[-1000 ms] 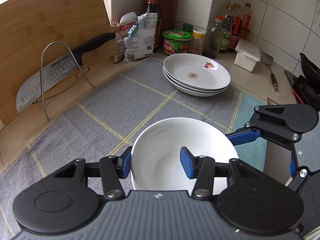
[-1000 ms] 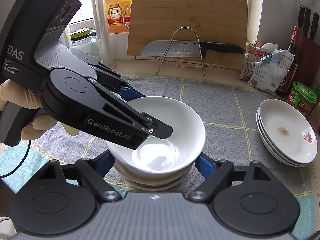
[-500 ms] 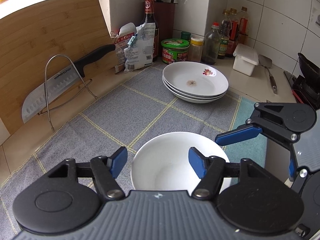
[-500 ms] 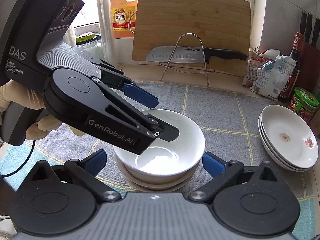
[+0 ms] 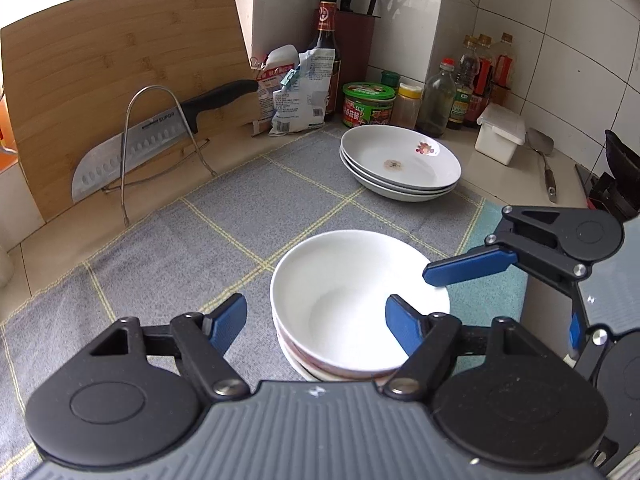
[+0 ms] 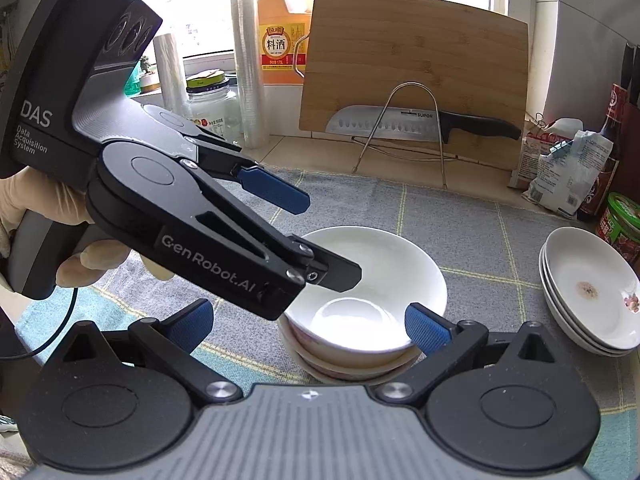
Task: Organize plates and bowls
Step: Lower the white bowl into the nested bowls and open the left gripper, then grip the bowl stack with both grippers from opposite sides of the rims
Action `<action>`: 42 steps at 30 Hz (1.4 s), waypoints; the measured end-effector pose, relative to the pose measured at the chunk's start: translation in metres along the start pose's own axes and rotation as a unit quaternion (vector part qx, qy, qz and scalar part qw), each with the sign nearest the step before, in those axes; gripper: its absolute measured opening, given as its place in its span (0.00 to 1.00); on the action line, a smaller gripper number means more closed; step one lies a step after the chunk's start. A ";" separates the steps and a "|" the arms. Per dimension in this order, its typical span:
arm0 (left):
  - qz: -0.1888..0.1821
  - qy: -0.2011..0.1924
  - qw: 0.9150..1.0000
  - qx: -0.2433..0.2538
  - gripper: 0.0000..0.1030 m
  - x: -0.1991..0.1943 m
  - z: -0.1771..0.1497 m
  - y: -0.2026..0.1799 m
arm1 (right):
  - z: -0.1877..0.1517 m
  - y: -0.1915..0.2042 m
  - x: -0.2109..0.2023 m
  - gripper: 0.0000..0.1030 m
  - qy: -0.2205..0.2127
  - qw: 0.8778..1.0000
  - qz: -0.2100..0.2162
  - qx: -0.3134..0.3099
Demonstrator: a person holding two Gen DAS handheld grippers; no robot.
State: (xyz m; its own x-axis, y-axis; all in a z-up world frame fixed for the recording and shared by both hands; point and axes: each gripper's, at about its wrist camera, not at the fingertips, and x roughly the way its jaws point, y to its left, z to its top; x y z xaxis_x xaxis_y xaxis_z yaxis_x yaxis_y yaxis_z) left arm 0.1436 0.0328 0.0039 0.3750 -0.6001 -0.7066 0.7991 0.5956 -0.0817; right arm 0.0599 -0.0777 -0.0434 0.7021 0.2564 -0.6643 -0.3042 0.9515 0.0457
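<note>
A stack of white bowls (image 5: 352, 304) sits on the grey checked mat (image 5: 248, 216); it also shows in the right wrist view (image 6: 372, 300). A stack of shallow white plates (image 5: 400, 164) lies at the mat's far right, also in the right wrist view (image 6: 588, 288). My left gripper (image 5: 316, 320) is open, raised above the near side of the bowls, holding nothing; in the right wrist view (image 6: 308, 232) it hovers over the bowls' left rim. My right gripper (image 6: 308, 324) is open, its fingers either side of the bowl stack and clear of it; one blue finger (image 5: 468, 268) shows in the left wrist view.
A bamboo cutting board (image 5: 120, 100) leans on the back wall with a cleaver (image 5: 160, 132) in a wire stand. Bags, bottles and jars (image 5: 368, 104) and a white box (image 5: 500, 132) crowd the back. A wok edge (image 5: 620, 160) is far right.
My left gripper let go of the top bowl, opened wide and rose back from the stack. My right gripper also drew back and up. The top bowl now rests on the stack.
</note>
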 end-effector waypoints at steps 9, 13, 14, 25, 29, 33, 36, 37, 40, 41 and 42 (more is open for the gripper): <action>0.012 -0.010 0.999 -0.030 0.75 -0.014 -0.017 -0.001 | -0.006 0.005 -0.008 1.00 0.002 1.000 -0.001 -0.010; 0.024 -0.022 0.999 -0.038 0.84 -0.023 -0.025 -0.002 | -0.013 -0.002 -0.014 1.00 0.010 1.000 -0.011 -0.014; 0.027 -0.024 0.999 -0.041 0.84 -0.025 -0.028 -0.002 | -0.016 -0.004 -0.015 1.00 0.014 1.000 -0.014 -0.014; 0.081 0.017 0.993 -0.078 0.90 -0.005 -0.060 -0.013 | -0.043 -0.041 0.005 1.00 0.061 0.998 -0.003 -0.023; 0.090 0.033 0.993 -0.073 0.90 0.008 -0.066 -0.017 | -0.047 -0.049 0.019 1.00 0.073 0.997 0.004 -0.027; 0.091 0.039 0.994 -0.042 0.90 0.021 -0.069 -0.020 | -0.050 -0.054 0.032 1.00 0.085 0.996 0.001 -0.031; 0.080 0.046 0.996 -0.019 0.90 0.032 -0.069 -0.018 | -0.051 -0.059 0.046 1.00 0.104 0.994 -0.006 -0.027; 0.076 0.047 0.996 -0.013 0.90 0.034 -0.069 -0.017 | -0.051 -0.059 0.049 1.00 0.111 0.993 -0.006 -0.028; 0.054 0.052 0.997 -0.001 0.90 0.045 -0.070 -0.014 | -0.051 -0.058 0.057 1.00 0.124 0.992 -0.006 -0.038; 0.046 0.053 0.998 0.005 0.90 0.047 -0.070 -0.013 | -0.050 -0.059 0.058 1.00 0.122 0.992 -0.003 -0.034; 0.042 0.048 0.998 0.013 0.90 0.048 -0.071 -0.013 | -0.049 -0.059 0.059 1.00 0.124 0.992 -0.003 -0.037</action>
State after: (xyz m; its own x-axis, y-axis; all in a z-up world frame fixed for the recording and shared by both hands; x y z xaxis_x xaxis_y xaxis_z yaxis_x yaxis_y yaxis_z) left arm 0.1182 0.0344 -0.0786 0.3953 -0.4943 -0.7742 0.7791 0.6269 -0.0025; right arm 0.0874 -0.1271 -0.1219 0.5276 0.1929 -0.8273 -0.3530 0.9356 -0.0070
